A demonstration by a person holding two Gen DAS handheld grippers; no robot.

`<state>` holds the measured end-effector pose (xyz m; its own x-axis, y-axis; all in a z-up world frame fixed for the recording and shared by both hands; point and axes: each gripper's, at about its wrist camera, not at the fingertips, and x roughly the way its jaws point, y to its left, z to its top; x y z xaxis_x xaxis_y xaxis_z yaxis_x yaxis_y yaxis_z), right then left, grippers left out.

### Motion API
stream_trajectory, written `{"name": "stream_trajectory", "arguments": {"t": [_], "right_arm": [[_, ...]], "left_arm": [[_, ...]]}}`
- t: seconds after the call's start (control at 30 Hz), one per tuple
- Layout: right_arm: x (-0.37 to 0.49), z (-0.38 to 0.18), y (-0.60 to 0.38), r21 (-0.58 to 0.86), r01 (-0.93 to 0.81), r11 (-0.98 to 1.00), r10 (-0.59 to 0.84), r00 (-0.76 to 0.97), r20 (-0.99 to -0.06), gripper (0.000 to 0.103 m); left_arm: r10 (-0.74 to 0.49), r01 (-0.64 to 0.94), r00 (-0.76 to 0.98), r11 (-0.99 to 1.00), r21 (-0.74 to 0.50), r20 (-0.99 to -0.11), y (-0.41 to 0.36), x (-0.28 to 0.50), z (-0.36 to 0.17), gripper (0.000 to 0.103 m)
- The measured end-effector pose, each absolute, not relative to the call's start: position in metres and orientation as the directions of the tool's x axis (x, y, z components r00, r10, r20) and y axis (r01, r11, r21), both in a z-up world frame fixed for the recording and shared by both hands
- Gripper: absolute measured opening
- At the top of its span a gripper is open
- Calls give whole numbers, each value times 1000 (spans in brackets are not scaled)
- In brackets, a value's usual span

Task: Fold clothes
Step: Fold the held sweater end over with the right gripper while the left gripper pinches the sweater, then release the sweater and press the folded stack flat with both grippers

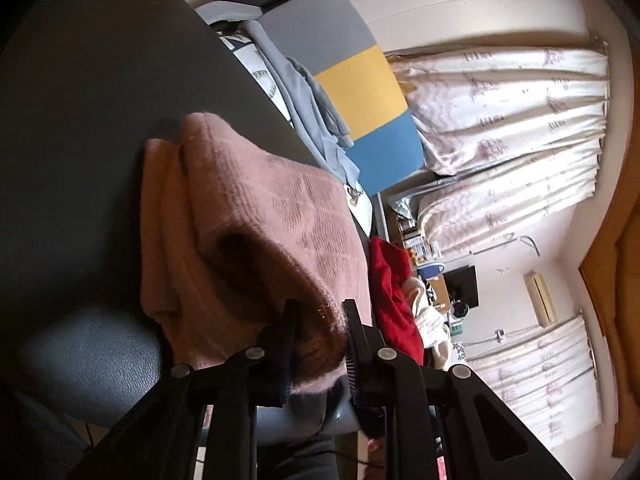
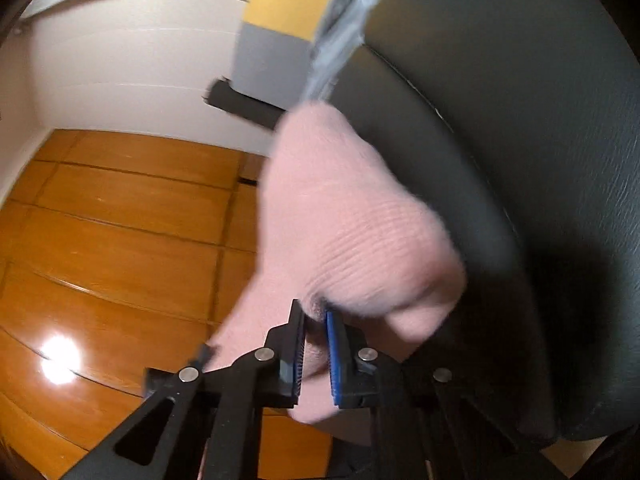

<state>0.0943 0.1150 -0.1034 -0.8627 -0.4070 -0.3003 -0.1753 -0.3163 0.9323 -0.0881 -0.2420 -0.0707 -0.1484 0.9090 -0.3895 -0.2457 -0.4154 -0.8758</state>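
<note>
A bunched fold of the pink knitted garment [image 1: 256,216] is clamped between the pads of the left gripper [image 1: 318,312] at six o'clock in the left wrist view. Another edge of the same pink garment [image 2: 340,216] is pinched by the right gripper [image 2: 316,318]. The garment is draped over the dark cushioned surface [image 1: 88,100]. At three o'clock beyond it, a red cloth [image 1: 390,292] is seen, then grey clothes [image 1: 304,100] at twelve, and patterned curtains [image 1: 512,112] farthest.
</note>
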Motion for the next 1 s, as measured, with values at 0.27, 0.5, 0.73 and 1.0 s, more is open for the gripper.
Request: {"name": "stream_trajectory", "arguments": {"t": [0.27, 0.5, 0.73, 1.0], "right_arm": [[87, -115, 126, 902, -275, -332, -446, -797, -408, 37], [72, -129, 146, 951, -241, -193, -393, -869, -300, 11], [100, -67, 175, 791, -296, -536, -137, -893, -428, 10], [106, -119, 223, 828, -442, -346, -111, -857, -504, 10]], "left_arm": [[933, -180, -128, -357, -917, -338, -234, -85, -82, 20], [937, -238, -133, -347, -907, -324, -232, -86, -62, 19], [895, -337, -5, -421, -842, -445, -192, -44, -99, 19], [832, -379, 23, -506, -775, -555, -175, -28, -133, 11]]}}
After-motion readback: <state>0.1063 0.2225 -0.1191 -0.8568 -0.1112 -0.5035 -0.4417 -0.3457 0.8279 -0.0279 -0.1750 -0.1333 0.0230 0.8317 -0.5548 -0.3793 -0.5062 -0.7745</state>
